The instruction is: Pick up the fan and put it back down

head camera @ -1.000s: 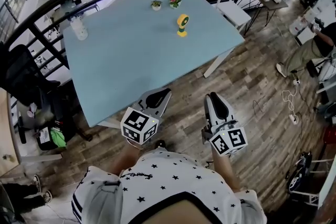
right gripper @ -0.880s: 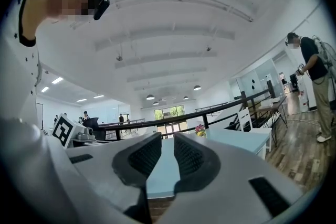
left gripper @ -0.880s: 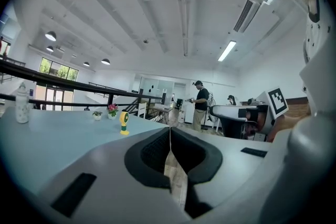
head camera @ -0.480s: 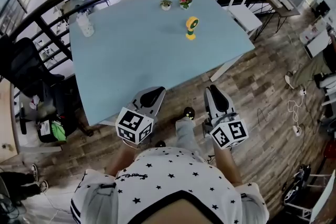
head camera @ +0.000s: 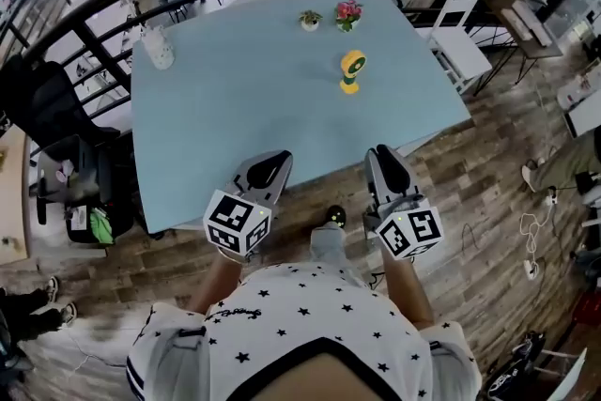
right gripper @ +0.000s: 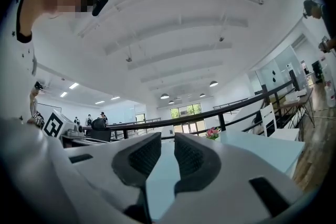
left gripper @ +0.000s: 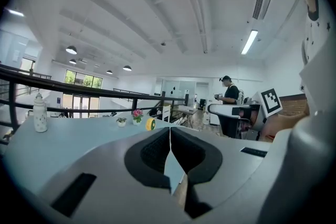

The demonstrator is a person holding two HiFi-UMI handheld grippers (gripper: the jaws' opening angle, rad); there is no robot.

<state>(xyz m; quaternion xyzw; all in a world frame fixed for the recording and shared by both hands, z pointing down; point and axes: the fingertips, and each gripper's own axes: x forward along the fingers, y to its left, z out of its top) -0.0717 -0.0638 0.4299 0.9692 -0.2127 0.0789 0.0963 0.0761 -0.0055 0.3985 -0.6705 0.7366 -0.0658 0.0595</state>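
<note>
Well short of the fan (head camera: 351, 70), on its near side, both grippers hover empty. The left gripper (head camera: 266, 166) has its jaws pressed together, and the right gripper (head camera: 387, 160) has its jaws a little apart. The fan stands upright on the tabletop (head camera: 216, 108), long axis vertical. It lies ahead of the right gripper and slightly to its left, so the right hand looks the nearer. Just beyond the fan sit a pink-flowered pot (head camera: 348, 14) and a small green plant (head camera: 310, 19).

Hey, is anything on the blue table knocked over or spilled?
Nothing stands out. The fan, the green plant, the pink flowers and the white bottle all stand upright on the table; no spill shows.
</note>
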